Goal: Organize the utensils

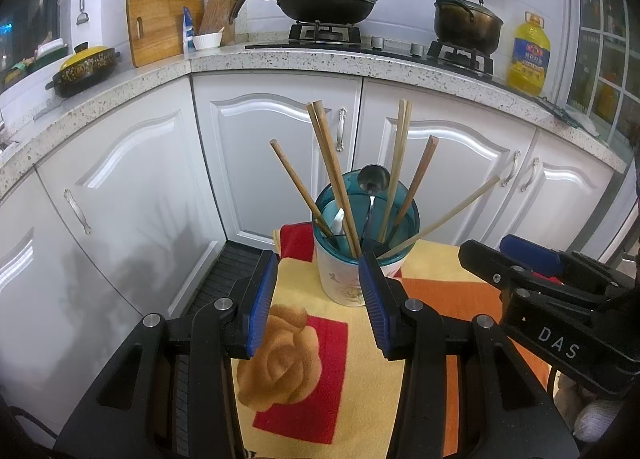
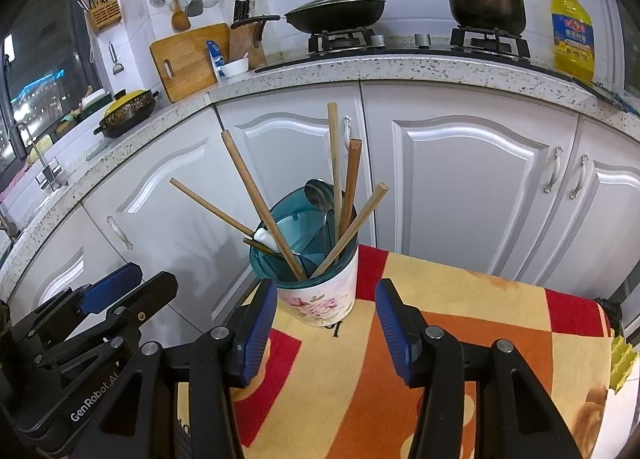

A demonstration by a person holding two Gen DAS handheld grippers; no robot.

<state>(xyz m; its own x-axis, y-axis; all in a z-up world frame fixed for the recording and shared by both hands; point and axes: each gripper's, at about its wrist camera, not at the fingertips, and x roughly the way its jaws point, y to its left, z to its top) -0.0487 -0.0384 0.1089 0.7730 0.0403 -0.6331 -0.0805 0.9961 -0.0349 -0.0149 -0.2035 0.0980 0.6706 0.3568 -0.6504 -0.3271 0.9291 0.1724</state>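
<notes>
A white floral utensil holder (image 1: 348, 283) (image 2: 320, 299) with a teal insert stands on the patterned cloth (image 1: 316, 339) (image 2: 460, 299), near its far edge. Several wooden chopsticks (image 1: 332, 163) (image 2: 256, 199) fan out of it. A metal spoon (image 1: 374, 179) (image 2: 318, 193) and a white spoon (image 1: 339, 219) (image 2: 265, 237) also stand inside. My left gripper (image 1: 319, 259) (image 2: 154, 273) is open just short of the holder, its blue pads (image 1: 262, 299) empty. My right gripper (image 2: 326, 287) (image 1: 486, 245) is open too, level with the holder's base and holding nothing.
White cabinet doors (image 1: 256, 147) and a speckled counter (image 2: 360, 67) curve behind the table. On the counter are a lidded wok (image 1: 326, 5), a dark pot (image 1: 466, 21), an oil bottle (image 1: 528, 55), a cutting board (image 1: 160, 25), a knife block (image 1: 220, 15) and a yellow-lidded dish (image 1: 84, 67).
</notes>
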